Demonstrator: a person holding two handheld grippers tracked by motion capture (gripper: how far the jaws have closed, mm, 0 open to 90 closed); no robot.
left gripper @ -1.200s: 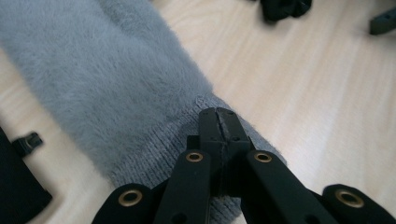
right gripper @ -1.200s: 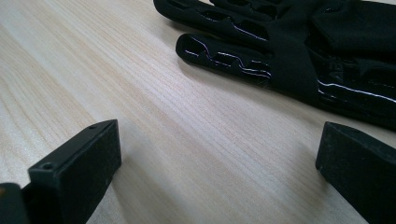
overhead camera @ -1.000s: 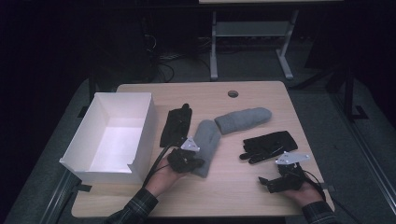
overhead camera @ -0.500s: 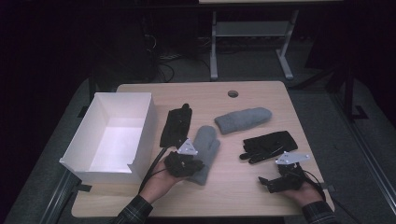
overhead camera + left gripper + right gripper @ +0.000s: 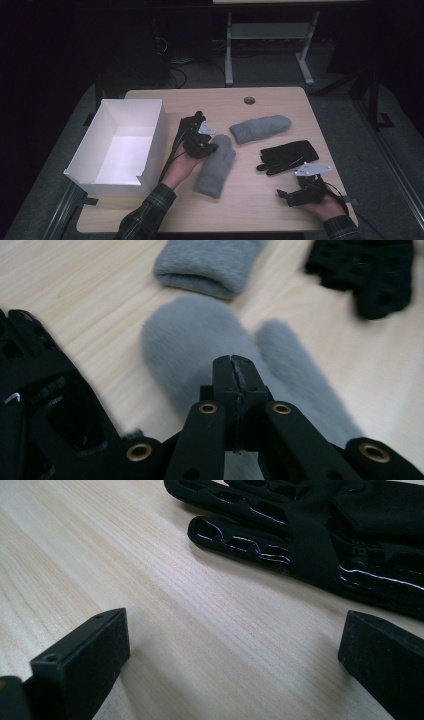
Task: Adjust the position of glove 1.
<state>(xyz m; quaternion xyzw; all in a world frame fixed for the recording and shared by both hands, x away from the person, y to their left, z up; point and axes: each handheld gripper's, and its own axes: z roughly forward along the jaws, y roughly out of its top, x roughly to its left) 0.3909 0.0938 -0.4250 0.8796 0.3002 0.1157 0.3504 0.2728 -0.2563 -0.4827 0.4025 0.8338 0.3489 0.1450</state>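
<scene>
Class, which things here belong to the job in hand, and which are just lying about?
Job: left tool, near grey mitten, far grey mitten, black glove beside box, other black glove, white box.
Lying about: metal stand, floor cables.

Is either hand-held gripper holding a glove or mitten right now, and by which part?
Nothing is held. The left hand-held gripper has its jaws shut empty above the near grey mitten. The right hand-held gripper is open over bare table, short of the black glove.
</scene>
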